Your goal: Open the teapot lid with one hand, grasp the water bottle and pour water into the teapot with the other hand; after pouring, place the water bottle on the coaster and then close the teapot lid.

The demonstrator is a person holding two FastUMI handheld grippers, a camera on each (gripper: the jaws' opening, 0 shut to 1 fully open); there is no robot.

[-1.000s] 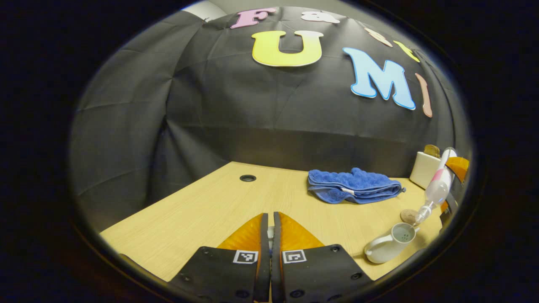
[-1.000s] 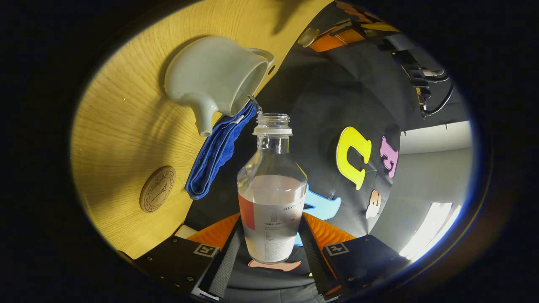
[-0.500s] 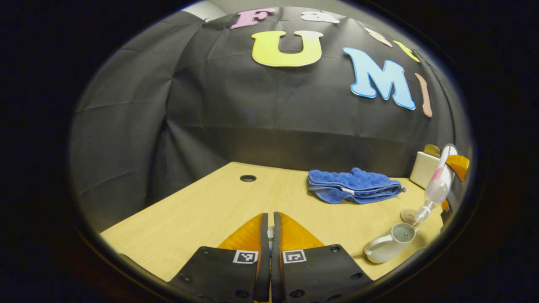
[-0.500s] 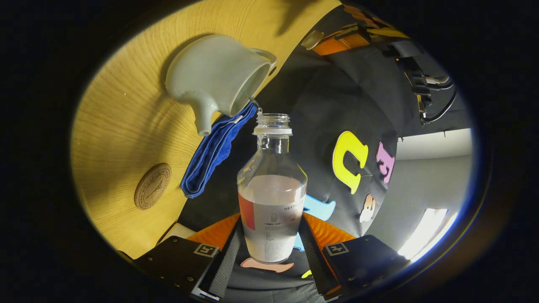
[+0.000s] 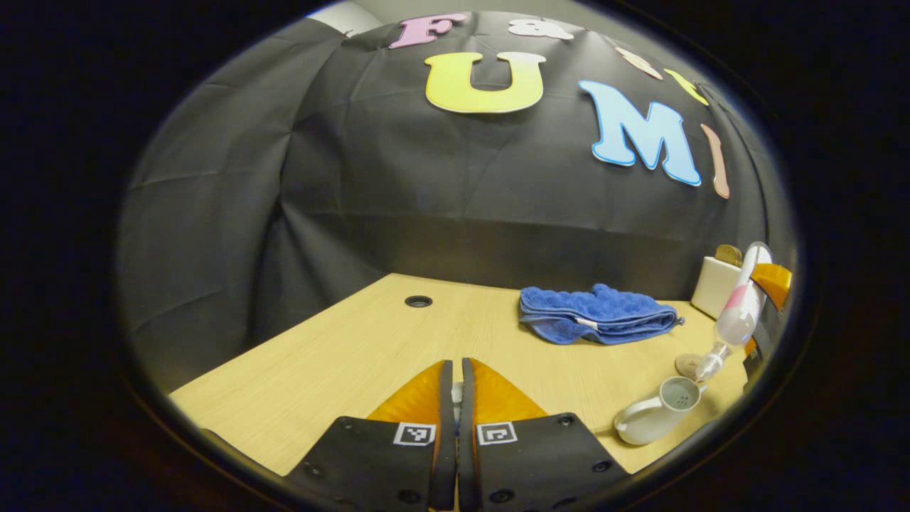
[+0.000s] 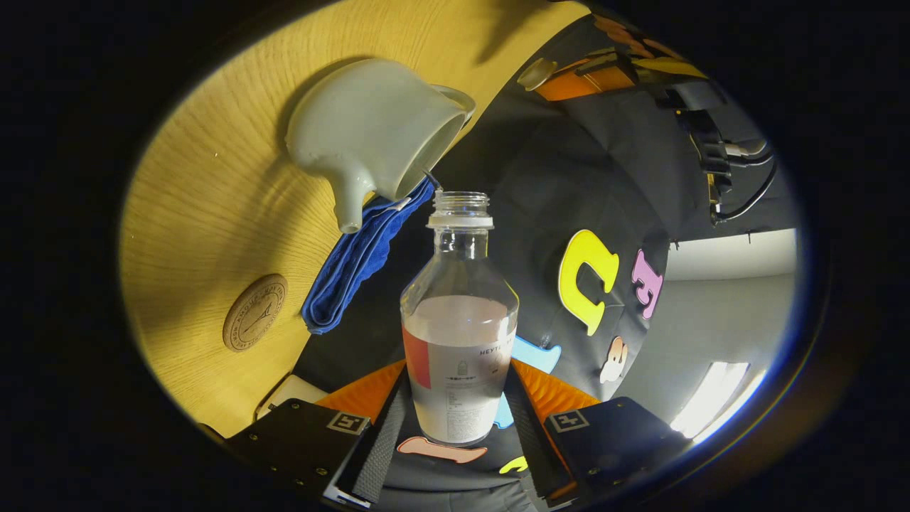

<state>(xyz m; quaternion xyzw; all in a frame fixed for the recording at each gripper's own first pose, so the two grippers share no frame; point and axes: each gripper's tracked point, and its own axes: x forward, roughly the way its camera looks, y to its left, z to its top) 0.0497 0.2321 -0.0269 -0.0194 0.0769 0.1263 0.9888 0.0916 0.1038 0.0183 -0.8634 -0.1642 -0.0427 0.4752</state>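
Looking along the left claw, its fingers are pinched nearly together on a small pale thing (probably the lid). The open teapot stands far right on the surface, beyond it a blue towel.

In the right gripper view, the right claw clamps the water bottle, mouth tipped at the teapot's rim; the coaster lies nearby.
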